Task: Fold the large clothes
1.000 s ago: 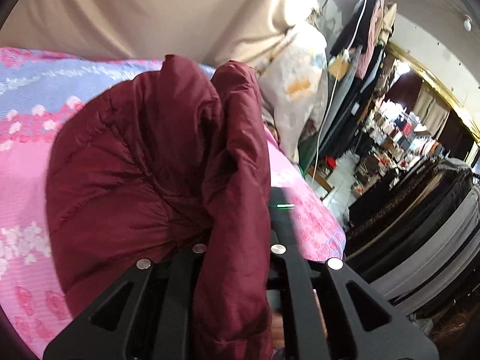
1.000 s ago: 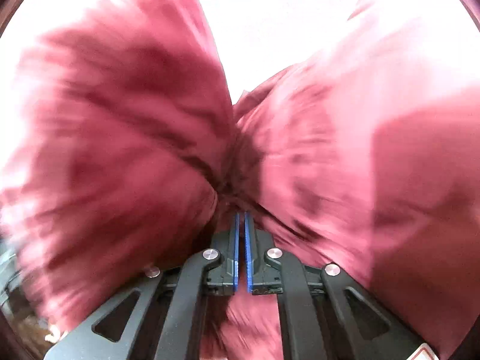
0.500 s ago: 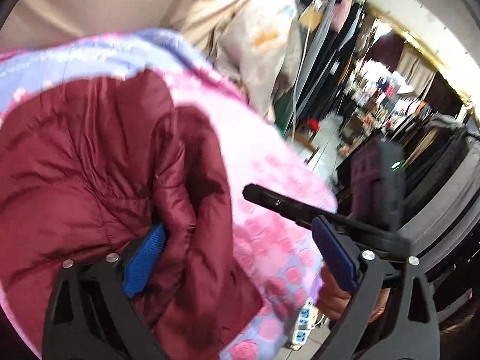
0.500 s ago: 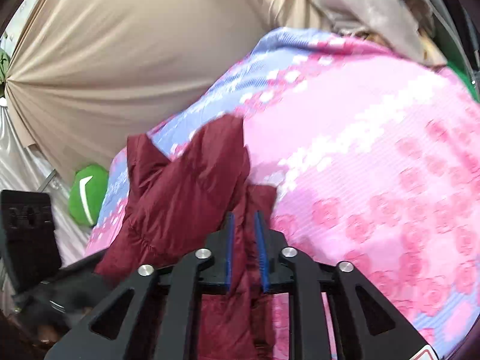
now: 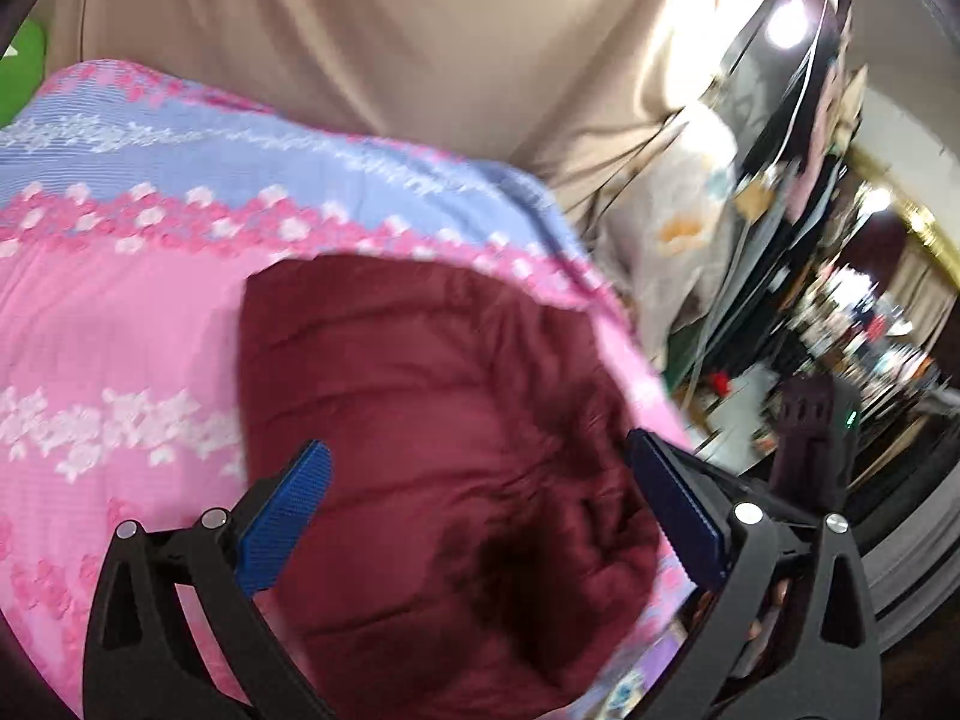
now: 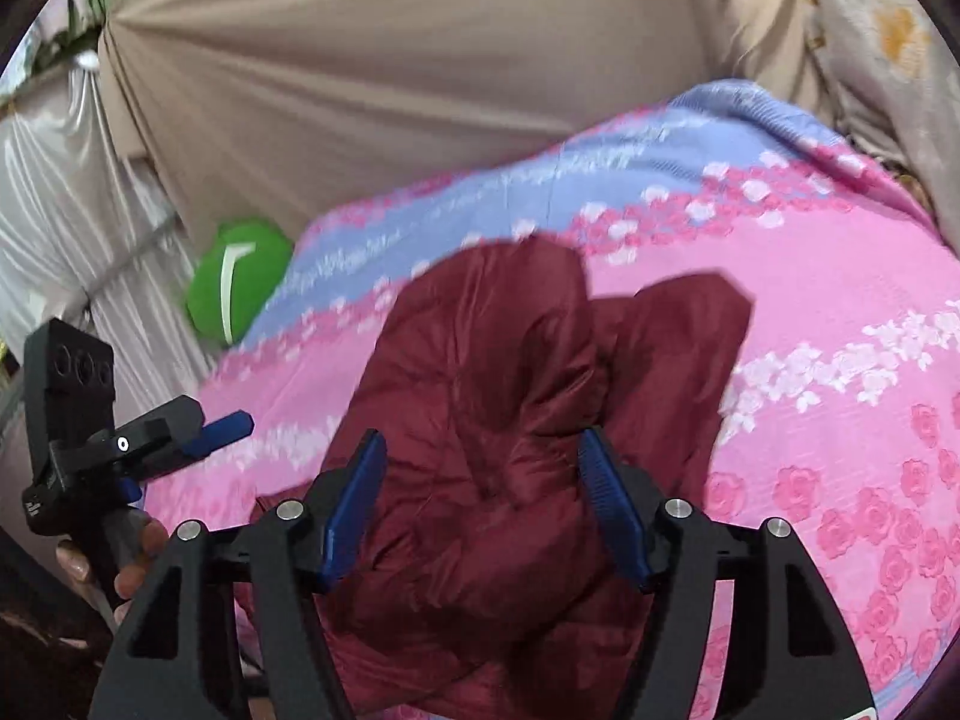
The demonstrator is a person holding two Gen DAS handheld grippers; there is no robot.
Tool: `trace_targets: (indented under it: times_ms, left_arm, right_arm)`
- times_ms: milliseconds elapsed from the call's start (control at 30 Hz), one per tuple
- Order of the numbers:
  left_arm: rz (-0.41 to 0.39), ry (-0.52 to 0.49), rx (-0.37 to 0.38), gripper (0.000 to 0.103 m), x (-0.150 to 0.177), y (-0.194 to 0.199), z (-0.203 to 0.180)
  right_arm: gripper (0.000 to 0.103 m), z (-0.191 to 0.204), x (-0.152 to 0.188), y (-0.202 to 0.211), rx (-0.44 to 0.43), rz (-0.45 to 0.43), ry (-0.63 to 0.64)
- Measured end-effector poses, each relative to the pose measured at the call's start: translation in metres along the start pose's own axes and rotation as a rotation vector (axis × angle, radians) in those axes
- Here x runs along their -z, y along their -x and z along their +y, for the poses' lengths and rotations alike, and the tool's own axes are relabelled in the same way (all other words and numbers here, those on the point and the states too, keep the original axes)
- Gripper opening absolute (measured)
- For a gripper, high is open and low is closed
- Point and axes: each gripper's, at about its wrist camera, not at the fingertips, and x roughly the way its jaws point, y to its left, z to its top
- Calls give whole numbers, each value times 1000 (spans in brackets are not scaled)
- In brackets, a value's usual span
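A maroon puffer jacket (image 5: 432, 432) lies bunched on a pink and blue floral bedspread (image 5: 108, 324). It also shows in the right wrist view (image 6: 510, 420), with a flap standing up at its far end. My left gripper (image 5: 480, 468) is open, its blue pads either side of the jacket and above it. My right gripper (image 6: 486, 456) is open over the near part of the jacket. Neither holds anything. The left gripper also shows in the right wrist view (image 6: 204, 429) at the bed's left edge.
A beige curtain (image 6: 390, 72) hangs behind the bed. A green cushion (image 6: 234, 282) sits at the far left corner. Racks of hanging clothes and shop goods (image 5: 840, 312) stand beyond the bed's right edge. A pale floral cloth (image 5: 678, 240) hangs by the corner.
Both grippers have let go of the jacket and opened. The jacket was held up a second ago and now lies on the bedspread. Both grippers have drawn back slightly.
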Motion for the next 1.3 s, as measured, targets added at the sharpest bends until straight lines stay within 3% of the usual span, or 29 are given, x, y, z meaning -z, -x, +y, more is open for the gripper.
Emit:
trace_targets:
  times_ms: [33, 67, 133, 200, 367, 567, 633, 767, 833, 900, 1067, 1100, 1167, 1200, 1233, 1300]
  left_arm:
    - [7, -13, -16, 98, 1, -6, 0]
    - [20, -40, -39, 98, 8, -10, -2]
    - [41, -70, -60, 98, 15, -20, -5]
    - [71, -108, -72, 98, 28, -28, -9]
    - [141, -165, -100, 98, 46, -55, -15]
    - [154, -342, -306, 98, 67, -83, -39]
    - [162, -353, -347, 98, 71, -90, -40]
    - [173, -325, -357, 98, 69, -91, -34]
    - [179, -314, -356, 98, 68, -91, -32]
    - [181, -308, -357, 98, 68, -92, -31]
    - [182, -305, -365, 98, 68, -93, -32]
    - [182, -302, -366, 98, 68, -93, -31]
    - [181, -300, -368, 98, 68, -92, -32]
    - [181, -299, -369, 98, 68, -92, -31]
    - [181, -298, -369, 98, 68, -91, -31]
    - [178, -288, -359, 98, 68, -89, -30]
  right_arm:
    - [66, 0, 3, -9, 9, 22, 15]
    - [57, -4, 7, -18, 38, 43, 18]
    - [10, -14, 11, -26, 71, 66, -9]
    - [5, -36, 15, -24, 44, 69, -76]
    - [3, -81, 35, -7, -17, 11, -208]
    - [4, -129, 68, -38, -137, 84, -390]
    - [12, -126, 65, -30, -123, 72, -377]
    - [25, -105, 53, 9, -85, 0, -313]
    - [47, -88, 52, 34, -101, -48, -276]
    - [58, -68, 54, 51, -104, -72, -227]
    - [61, -26, 67, 57, -137, -39, -128]
    - [61, -21, 69, 53, -122, -25, -117]
    - [48, -17, 74, 43, -63, 6, -100]
    - [21, -18, 76, 41, -52, 12, -94]
    - [8, -19, 78, 41, -56, 17, -95]
    - [5, -27, 81, 51, -57, -29, -123]
